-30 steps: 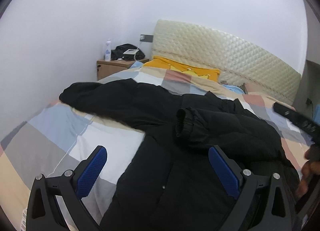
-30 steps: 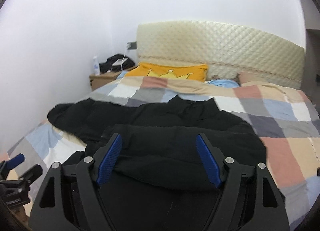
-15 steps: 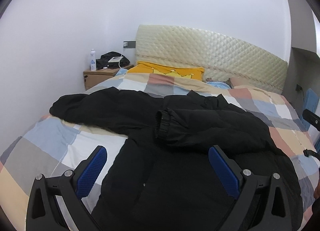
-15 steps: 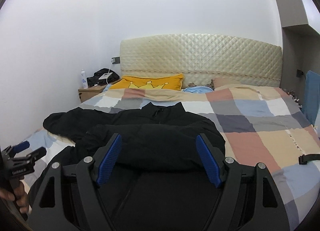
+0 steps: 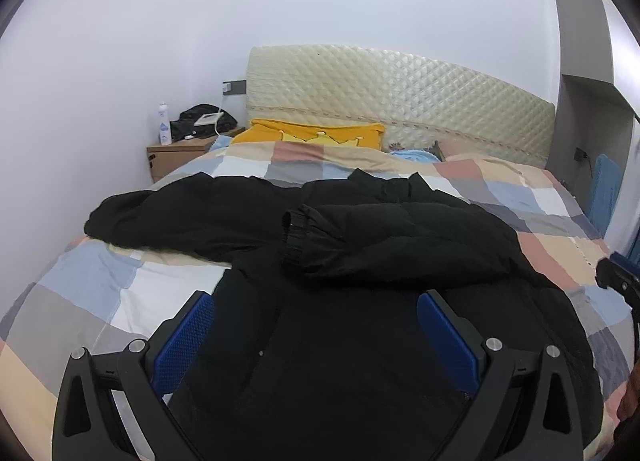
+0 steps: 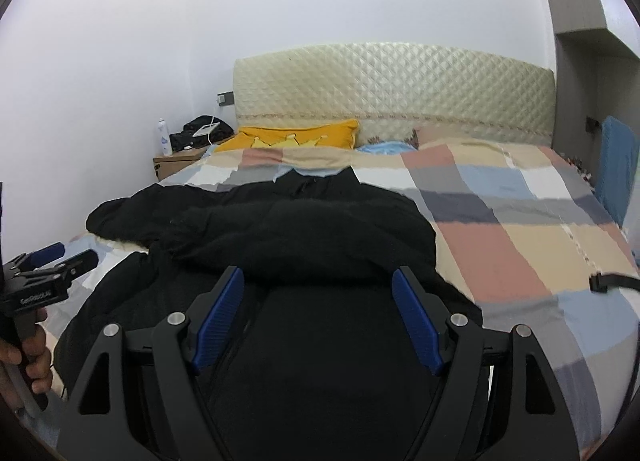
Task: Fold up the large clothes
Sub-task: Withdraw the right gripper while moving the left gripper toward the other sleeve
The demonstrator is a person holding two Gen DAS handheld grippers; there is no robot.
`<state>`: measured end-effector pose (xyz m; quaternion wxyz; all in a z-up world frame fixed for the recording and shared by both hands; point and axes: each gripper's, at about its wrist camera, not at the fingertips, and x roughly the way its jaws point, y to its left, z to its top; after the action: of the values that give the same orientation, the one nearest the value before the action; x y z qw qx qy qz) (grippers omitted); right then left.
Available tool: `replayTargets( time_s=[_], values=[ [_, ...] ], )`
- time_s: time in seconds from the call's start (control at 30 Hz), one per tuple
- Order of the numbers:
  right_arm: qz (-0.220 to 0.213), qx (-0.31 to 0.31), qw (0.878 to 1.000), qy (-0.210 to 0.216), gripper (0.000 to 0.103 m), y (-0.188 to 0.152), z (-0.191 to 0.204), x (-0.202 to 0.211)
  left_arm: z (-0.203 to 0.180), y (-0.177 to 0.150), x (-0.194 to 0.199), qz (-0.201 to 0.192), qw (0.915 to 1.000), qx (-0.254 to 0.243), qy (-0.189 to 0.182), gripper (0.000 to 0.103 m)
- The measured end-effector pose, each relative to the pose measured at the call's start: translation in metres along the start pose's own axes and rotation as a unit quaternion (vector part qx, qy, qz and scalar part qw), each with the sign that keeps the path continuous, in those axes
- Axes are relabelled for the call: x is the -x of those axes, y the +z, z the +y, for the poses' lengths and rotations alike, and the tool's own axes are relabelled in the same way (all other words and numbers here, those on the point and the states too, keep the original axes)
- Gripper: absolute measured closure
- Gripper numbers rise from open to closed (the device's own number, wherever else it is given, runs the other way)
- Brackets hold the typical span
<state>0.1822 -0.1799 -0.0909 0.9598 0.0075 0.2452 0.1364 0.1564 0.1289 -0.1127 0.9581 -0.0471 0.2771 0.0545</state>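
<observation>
Now both claws, left claw [image 5: 316, 341] and right claw [image 6: 318, 317], have backed off spread and empty, leaving black jacket [image 5: 360, 301] on bed [image 5: 100, 301] foot edge, one sleeve [image 5: 380, 237] folded across.

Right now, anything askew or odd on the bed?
The black jacket is lopsided: one sleeve is folded across the body, cuff showing, while the other still sprawls out towards the wall side. A loose black strap lies on the checked duvet. Nothing looks spilled or damaged.

Your left gripper [image 5: 314, 311]: jaws wide apart, empty, angled downward. Your right gripper [image 6: 318, 293]: same. Your left hand [image 6: 28, 357]: wrapped around its handle.
</observation>
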Motion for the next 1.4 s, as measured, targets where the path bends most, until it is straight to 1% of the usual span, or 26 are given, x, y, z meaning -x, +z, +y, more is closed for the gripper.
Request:
replayTargets(
  time_s=[0.13, 0.23, 0.3, 0.5, 0.63, 0.7, 0.8, 0.9, 0.97, 1.03, 1.07, 1.13, 1.2, 1.27, 1.37, 1.4],
  values=[
    [0.005, 0.010, 1.000, -0.003, 0.026, -0.008, -0.002, 0.016, -0.002, 0.000, 0.000, 0.002, 1.0000, 0.002, -0.009, 0.000],
    [0.008, 0.009, 1.000, 0.008, 0.025, -0.014, -0.002, 0.025, -0.004, -0.001, -0.003, 0.008, 0.9998, 0.004, -0.015, 0.000],
    [0.012, 0.008, 1.000, 0.004, 0.024, -0.020, -0.004, 0.032, -0.006, -0.001, -0.003, 0.011, 0.9997, 0.005, -0.022, 0.000],
    [0.020, -0.002, 1.000, 0.004, 0.023, -0.032, -0.012, 0.048, -0.016, -0.004, -0.001, 0.009, 0.9995, -0.010, -0.028, 0.000],
    [0.014, 0.008, 1.000, -0.016, 0.021, -0.033, -0.014, 0.054, -0.021, -0.004, -0.005, 0.019, 0.9990, -0.012, -0.038, 0.000],
    [0.013, 0.008, 1.000, -0.019, 0.021, -0.035, -0.016, 0.056, -0.022, -0.004, -0.006, 0.020, 0.9990, -0.013, -0.037, 0.000],
    [0.013, 0.008, 1.000, -0.016, 0.021, -0.037, -0.015, 0.059, -0.022, -0.004, -0.007, 0.022, 0.9990, -0.011, -0.037, 0.000],
    [0.016, 0.003, 1.000, -0.008, 0.020, -0.043, -0.014, 0.066, -0.019, -0.003, -0.009, 0.026, 0.9985, -0.008, -0.047, 0.000],
    [0.014, -0.002, 1.000, -0.004, 0.019, -0.046, -0.015, 0.070, -0.017, 0.000, -0.011, 0.029, 0.9983, -0.008, -0.051, 0.000],
    [0.011, -0.005, 1.000, -0.003, 0.014, -0.048, -0.015, 0.073, -0.013, 0.005, -0.014, 0.033, 0.9980, -0.004, -0.054, 0.000],
    [0.009, -0.005, 1.000, -0.003, 0.012, -0.048, -0.014, 0.073, -0.010, 0.009, -0.016, 0.036, 0.9978, 0.001, -0.056, 0.000],
    [0.007, -0.001, 1.000, -0.006, 0.001, -0.048, -0.012, 0.073, -0.002, 0.016, -0.017, 0.040, 0.9974, 0.017, -0.058, 0.000],
    [0.004, 0.003, 1.000, -0.004, 0.000, -0.049, -0.012, 0.073, 0.016, 0.029, -0.017, 0.036, 0.9958, 0.050, -0.068, 0.000],
    [0.007, 0.005, 1.000, -0.002, 0.000, -0.051, -0.011, 0.071, 0.039, 0.044, -0.017, 0.032, 0.9951, 0.075, -0.056, 0.000],
    [0.014, 0.000, 1.000, 0.003, 0.000, -0.053, -0.012, 0.066, 0.070, 0.066, -0.018, 0.028, 0.9950, 0.089, -0.036, 0.000],
    [0.016, -0.002, 1.000, 0.004, 0.000, -0.053, -0.013, 0.065, 0.083, 0.076, -0.018, 0.026, 0.9952, 0.091, -0.024, 0.000]
  ],
)
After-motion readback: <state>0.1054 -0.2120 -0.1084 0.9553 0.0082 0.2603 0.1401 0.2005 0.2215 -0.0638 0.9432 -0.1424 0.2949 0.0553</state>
